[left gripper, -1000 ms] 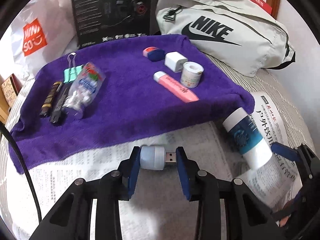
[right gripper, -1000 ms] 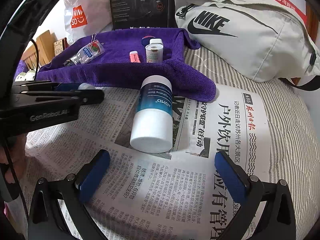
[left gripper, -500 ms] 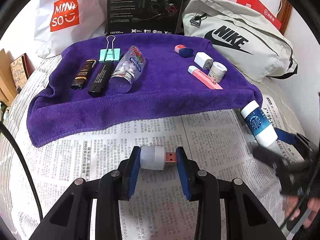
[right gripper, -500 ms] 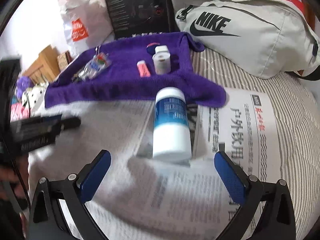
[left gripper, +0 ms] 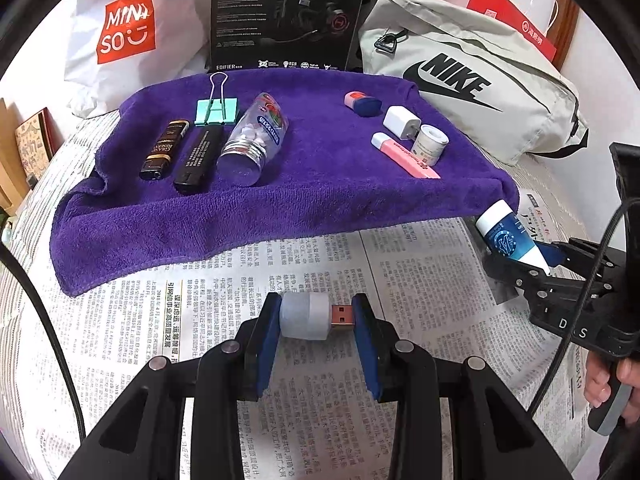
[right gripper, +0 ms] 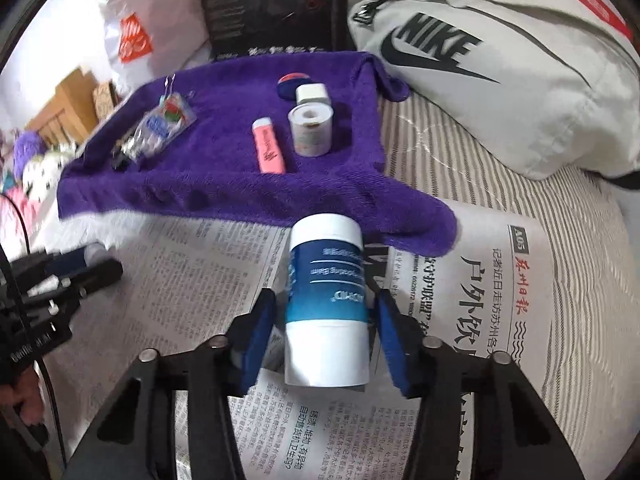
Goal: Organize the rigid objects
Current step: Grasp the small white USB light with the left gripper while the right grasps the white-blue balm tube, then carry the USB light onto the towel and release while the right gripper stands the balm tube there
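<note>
**Both tongs loaded over the newspaper**

A grey Nike bag [left gripper: 472, 80] slumps at two o'clock behind everything, with a white Miniso bag [left gripper: 128, 32] at eleven o'clock and a black headset box [left gripper: 288, 16] at twelve between them. A newspaper [left gripper: 420, 272] covers the striped bedding in front, and the purple towel [left gripper: 320, 192] lies just beyond it, its near edge draped over the paper.

On the towel's nine o'clock side lie a clear bottle of white pills [left gripper: 256, 140], two dark lighters [left gripper: 182, 152] side by side, and a mint binder clip [left gripper: 216, 110] just behind them. Toward three o'clock sit a pink highlighter [left gripper: 404, 156], a small white roll [left gripper: 430, 144] touching a white charger plug [left gripper: 400, 120], and a red-and-blue eraser [left gripper: 360, 102] farthest back.

The right gripper [right gripper: 326, 320] has its blue pads narrowed around the white-and-blue tube [right gripper: 326, 300] at the towel's four o'clock corner; the left pad is close against it, while a thin gap shows at the right pad, so I cannot tell whether it is truly clamped.

The left gripper [left gripper: 316, 320], at six o'clock over the newspaper, is closed end to end on a small USB night light [left gripper: 306, 316], the frosted cap on one pad, the metal plug on the other.
</note>
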`<state>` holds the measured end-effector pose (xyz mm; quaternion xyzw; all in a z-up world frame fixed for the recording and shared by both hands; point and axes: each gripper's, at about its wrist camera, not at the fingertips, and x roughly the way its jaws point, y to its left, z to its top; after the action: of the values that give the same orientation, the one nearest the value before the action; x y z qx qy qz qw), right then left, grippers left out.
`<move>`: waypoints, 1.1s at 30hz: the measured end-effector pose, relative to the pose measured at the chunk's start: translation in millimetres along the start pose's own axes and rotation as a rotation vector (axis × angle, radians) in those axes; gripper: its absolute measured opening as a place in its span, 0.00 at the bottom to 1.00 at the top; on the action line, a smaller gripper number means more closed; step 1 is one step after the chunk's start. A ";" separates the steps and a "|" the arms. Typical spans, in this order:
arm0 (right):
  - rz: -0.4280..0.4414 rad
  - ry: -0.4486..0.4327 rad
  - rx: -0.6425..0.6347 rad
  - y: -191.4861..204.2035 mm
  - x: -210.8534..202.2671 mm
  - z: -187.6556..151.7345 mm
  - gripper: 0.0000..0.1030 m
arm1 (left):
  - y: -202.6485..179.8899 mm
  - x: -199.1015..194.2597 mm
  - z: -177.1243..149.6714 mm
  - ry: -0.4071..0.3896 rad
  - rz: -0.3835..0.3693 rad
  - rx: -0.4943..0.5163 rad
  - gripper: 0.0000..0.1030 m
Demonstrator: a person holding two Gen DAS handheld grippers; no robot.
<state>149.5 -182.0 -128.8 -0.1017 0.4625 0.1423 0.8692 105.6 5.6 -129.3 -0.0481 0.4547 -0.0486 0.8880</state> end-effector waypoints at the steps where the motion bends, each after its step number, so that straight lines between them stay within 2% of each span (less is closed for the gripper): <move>1: 0.005 0.002 -0.008 0.9 -0.5 -0.5 0.42 | 0.2 -0.1 -0.2 -0.001 -0.001 0.001 0.33; 3: 0.023 0.014 -0.007 0.8 -0.7 0.5 0.35 | -0.1 0.1 -0.2 -0.001 0.001 0.004 0.33; 13: 0.078 0.042 0.015 -4.6 -5.6 1.1 0.35 | 7.9 -8.1 -4.9 0.019 -0.004 -0.005 0.33; 19: 0.108 0.030 0.023 -4.1 -17.0 -6.5 0.35 | 15.6 -21.5 -4.0 0.011 0.002 -0.006 0.33; 26: 0.144 0.007 0.013 3.1 -32.4 -2.2 0.35 | 21.0 -35.8 10.9 -0.005 0.007 0.003 0.33; 33: 0.173 -0.027 -0.014 10.8 -44.1 23.8 0.35 | 27.5 -44.2 34.0 -0.022 0.004 0.014 0.33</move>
<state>140.8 -171.2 -79.4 -0.0655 0.4570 0.2212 0.8591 108.6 40.1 -77.5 -0.0418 0.4445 -0.0495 0.8934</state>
